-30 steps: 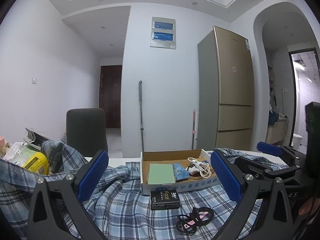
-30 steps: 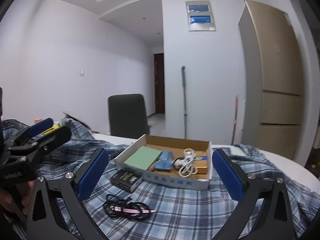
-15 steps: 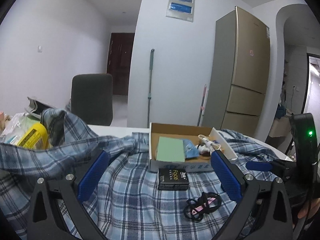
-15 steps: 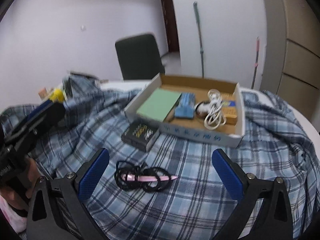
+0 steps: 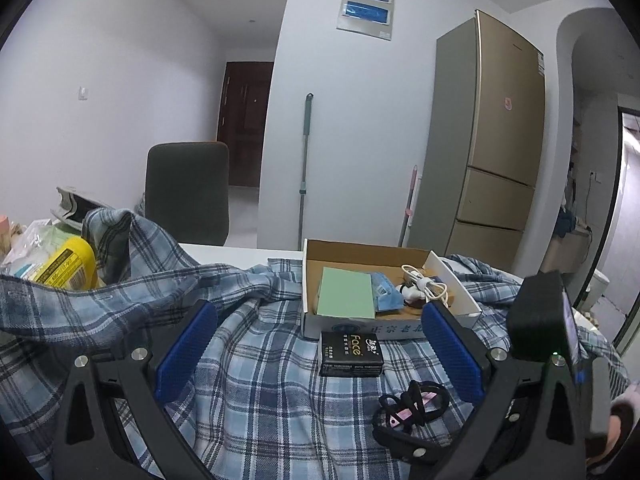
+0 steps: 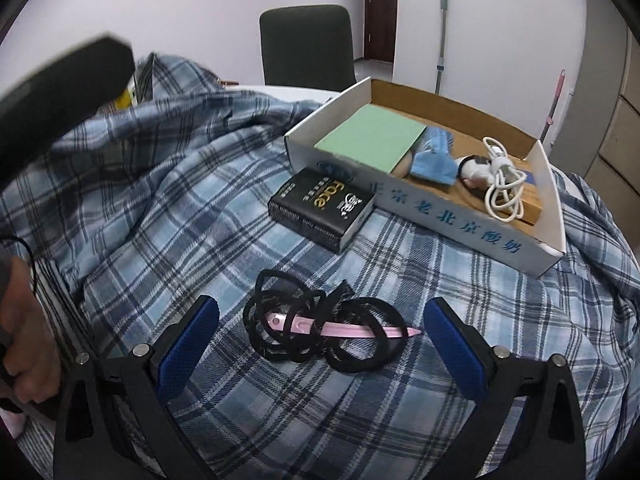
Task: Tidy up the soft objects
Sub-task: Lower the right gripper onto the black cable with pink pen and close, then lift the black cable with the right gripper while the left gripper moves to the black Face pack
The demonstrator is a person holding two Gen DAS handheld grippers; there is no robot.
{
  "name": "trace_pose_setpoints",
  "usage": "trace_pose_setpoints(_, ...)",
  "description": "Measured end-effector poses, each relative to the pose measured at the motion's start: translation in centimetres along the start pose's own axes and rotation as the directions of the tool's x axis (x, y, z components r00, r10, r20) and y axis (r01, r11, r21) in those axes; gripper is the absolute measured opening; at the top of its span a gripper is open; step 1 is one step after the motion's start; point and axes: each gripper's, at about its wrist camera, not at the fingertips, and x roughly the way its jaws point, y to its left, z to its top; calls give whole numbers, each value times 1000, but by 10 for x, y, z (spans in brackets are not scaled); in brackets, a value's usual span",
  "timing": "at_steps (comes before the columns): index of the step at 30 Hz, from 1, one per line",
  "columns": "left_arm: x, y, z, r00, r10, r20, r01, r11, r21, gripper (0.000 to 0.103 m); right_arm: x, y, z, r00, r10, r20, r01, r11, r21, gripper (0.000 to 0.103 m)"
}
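Note:
A blue plaid shirt (image 6: 168, 200) lies spread and rumpled over the table; it also shows in the left wrist view (image 5: 260, 392). On it lie a bundle of black hair ties around a pink clip (image 6: 320, 332), a black "Face" packet (image 6: 324, 208) and a cardboard box (image 6: 464, 220). My right gripper (image 6: 320, 344) is open, low over the hair ties, its jaws either side of them. My left gripper (image 5: 316, 352) is open and empty above the shirt, short of the black packet (image 5: 350, 348). The hair ties (image 5: 412, 404) lie near its right finger.
The box (image 5: 316, 324) holds a green pad (image 5: 348, 292), a blue cloth (image 6: 434, 160) and a white cable (image 6: 504, 184). A yellow bottle (image 5: 66, 264) and clutter sit at the left. A dark chair (image 5: 186, 192) stands behind the table, a fridge (image 5: 488, 136) beyond.
My right gripper has tilted down and dropped closer to the hair ties. My left gripper has moved slightly forward over the shirt. Both stay open.

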Motion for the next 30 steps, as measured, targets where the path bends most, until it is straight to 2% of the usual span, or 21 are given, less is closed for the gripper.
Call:
trace_pose_setpoints(5,1,1,0,1000,-2,-7,2,1000,-7,103,8,6,-1,999,-23,-28,22,999,-38,102)
trace_pose_setpoints(7,1,1,0,1000,-2,-7,2,1000,-6,103,10,7,-2,999,-30,-39,28,998,-48,95)
trace_pose_setpoints(10,1,1,0,1000,-2,-8,2,1000,-7,103,15,8,-3,997,-35,-64,32,998,-56,75)
trace_pose_setpoints(14,0,1,1,1000,-2,-3,2,1000,-8,103,8,3,-3,999,-38,-31,37,998,-44,33)
trace_pose_setpoints(17,-1,1,1,1000,-3,3,3,1000,-9,103,-4,-1,-4,999,-44,14,44,998,-35,28)
trace_pose_setpoints(18,-1,0,1,1000,-3,2,3,1000,-8,103,-7,-3,-4,999,-43,27,44,999,-29,24)
trace_pose_setpoints(22,-1,0,1,1000,-2,3,2,1000,-7,103,-22,-8,-1,997,-43,71,45,999,-28,20)
trace_pose_setpoints(30,0,0,1,1000,3,-2,-3,1000,-9,103,-50,-24,0,984,-99,150,109,992,-63,19)
